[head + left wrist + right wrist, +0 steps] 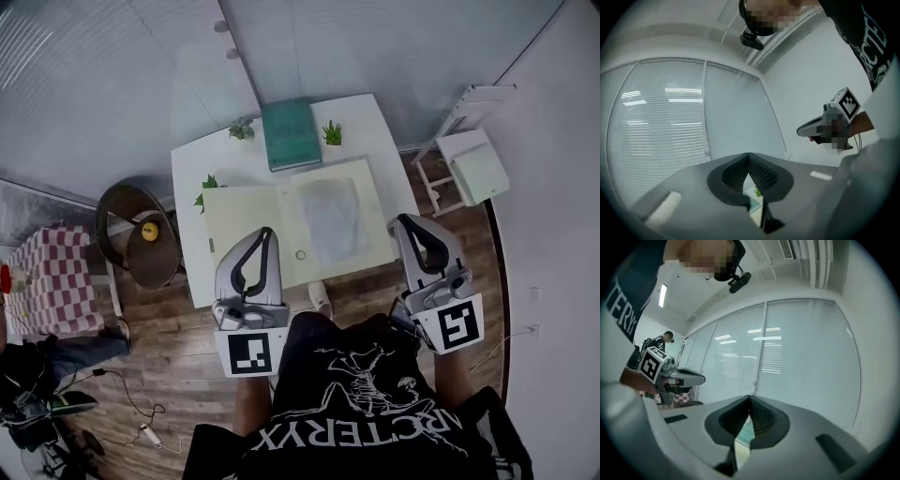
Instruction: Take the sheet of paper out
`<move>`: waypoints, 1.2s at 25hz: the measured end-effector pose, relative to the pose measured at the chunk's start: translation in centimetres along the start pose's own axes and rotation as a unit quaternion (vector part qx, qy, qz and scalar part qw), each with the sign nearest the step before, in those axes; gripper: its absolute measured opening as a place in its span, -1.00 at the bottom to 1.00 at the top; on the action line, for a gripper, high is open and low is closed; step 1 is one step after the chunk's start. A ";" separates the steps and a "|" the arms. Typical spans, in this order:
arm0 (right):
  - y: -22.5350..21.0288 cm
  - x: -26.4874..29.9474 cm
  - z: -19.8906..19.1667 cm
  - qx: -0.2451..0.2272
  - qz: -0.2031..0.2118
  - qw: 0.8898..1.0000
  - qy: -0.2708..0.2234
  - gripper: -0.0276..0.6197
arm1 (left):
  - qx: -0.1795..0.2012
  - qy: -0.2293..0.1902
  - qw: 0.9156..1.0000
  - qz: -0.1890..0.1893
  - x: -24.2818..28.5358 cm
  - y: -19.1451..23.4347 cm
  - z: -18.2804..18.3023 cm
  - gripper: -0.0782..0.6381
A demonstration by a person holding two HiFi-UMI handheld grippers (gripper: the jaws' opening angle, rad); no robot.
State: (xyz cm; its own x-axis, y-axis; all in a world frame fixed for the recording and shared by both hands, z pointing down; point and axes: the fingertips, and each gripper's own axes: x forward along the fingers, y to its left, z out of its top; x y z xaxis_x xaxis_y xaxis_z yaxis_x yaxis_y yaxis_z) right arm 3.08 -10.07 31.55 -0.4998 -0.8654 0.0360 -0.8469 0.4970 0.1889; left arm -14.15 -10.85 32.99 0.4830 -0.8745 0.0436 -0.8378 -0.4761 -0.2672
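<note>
On the white table (197, 159) below the person, an open folder (239, 220) lies flat with its cream pages up. The sheet of paper (328, 217) rests on its right-hand page, a greyish, slightly crumpled rectangle. Its edges are hard to trace, and I cannot tell whether a clear sleeve covers it. A small ring-shaped thing (300, 254) sits near the fold, too small to identify. Behind the folder lie a teal book (291, 133) and a little green plant (333, 133).

The hands themselves are hidden under the bodies of the tools in the head view. In both gripper views each tool's grey housing blocks nearly all of the table. Only a sliver shows through the gap under the jaws: a scrap of green and teal on the left, and a pale page with a teal edge on the right.

The left tool (265, 232) is held out level in front of the body, and its tip overlaps the folder's near edge in the picture. Whether it touches the page cannot be told. The right tool (403, 220) is held level too, off the folder's right edge and apart from the sheet. Both tools are clenched tip to tip, with nothing between them.
</note>
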 end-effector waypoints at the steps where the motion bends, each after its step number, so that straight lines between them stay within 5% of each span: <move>1: -0.1 0.7 0.0 0.000 0.000 1.000 0.001 -0.88 | -0.001 0.002 1.000 -0.003 0.4 0.4 -0.3 -0.75; 17: -2.4 4.1 -0.2 -0.003 0.055 0.998 -0.013 -0.88 | -0.009 0.014 1.000 0.026 3.4 0.3 -0.3 -0.75; 30: -6.8 3.5 -1.3 -0.002 0.049 0.999 -0.008 -0.88 | -0.038 0.029 0.998 0.035 6.5 -1.4 -1.0 -0.75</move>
State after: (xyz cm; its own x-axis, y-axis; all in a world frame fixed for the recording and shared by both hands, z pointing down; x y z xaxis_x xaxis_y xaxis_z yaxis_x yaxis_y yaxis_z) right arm 7.32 -16.58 31.67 -0.5834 -0.8113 0.0386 -0.7930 0.5792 0.1889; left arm -10.15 -15.94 34.62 0.4100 -0.9083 0.0830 -0.8867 -0.4182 -0.1970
